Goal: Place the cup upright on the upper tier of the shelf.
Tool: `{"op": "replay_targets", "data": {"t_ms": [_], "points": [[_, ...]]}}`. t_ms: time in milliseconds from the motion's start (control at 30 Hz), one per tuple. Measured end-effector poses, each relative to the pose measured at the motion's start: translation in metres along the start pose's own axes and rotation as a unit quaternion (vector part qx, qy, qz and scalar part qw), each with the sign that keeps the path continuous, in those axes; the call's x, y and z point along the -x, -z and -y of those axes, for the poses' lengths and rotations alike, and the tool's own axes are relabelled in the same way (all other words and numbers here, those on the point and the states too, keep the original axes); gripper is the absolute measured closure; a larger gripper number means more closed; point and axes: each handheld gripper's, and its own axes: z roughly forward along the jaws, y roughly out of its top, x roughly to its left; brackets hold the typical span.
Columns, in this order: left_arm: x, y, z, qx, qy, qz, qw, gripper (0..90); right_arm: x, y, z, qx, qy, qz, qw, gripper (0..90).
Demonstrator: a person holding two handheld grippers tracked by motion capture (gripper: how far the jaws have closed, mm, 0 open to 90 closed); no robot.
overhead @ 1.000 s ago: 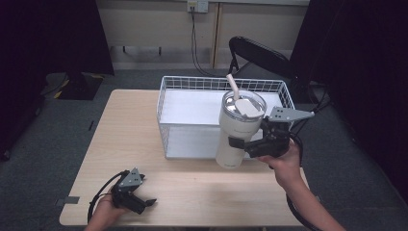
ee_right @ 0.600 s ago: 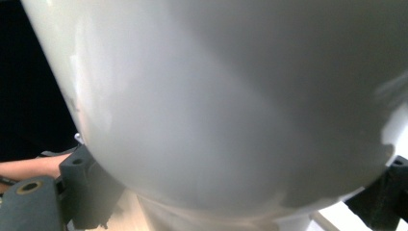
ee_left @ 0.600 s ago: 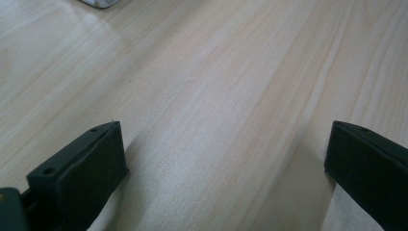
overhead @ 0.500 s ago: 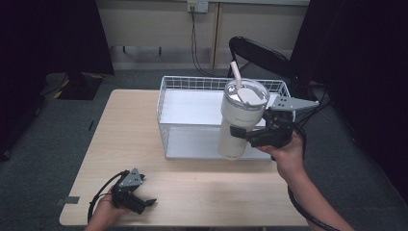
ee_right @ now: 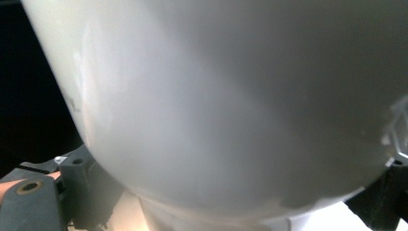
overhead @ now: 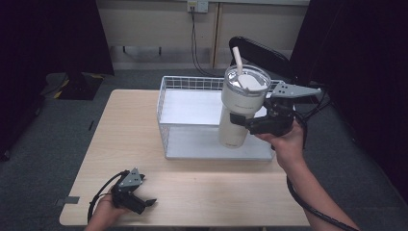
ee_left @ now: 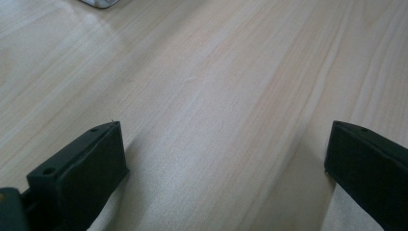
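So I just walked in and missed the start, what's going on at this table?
A person works with a hand-held gripper in each hand. The right hand-held gripper is clamped on a cream tumbler with a straw, holding it upright over the white wire basket. The left hand-held gripper rests open on the wooden table, holding nothing.

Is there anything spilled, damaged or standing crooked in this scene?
Nothing stands out. The right gripper holds the cream tumbler nearly upright above the wire basket, lid and straw in place. The left gripper rests open on the table.
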Motion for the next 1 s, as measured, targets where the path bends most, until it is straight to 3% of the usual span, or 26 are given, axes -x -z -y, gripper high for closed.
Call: {"op": "replay_targets", "data": {"t_ms": [500, 1000], "points": [[0.0, 0.0, 0.0, 0.0, -0.003, -0.001, 1.0, 0.1, 0.01, -0.002, -0.024, 0.008, 0.001, 0.024, 0.9997, 9.4], [0.0, 0.0, 0.0, 0.0, -0.002, -0.001, 1.0, 0.1, 0.022, -0.011, -0.035, 0.006, 0.001, 0.049, 0.9988, 9.4]]}}
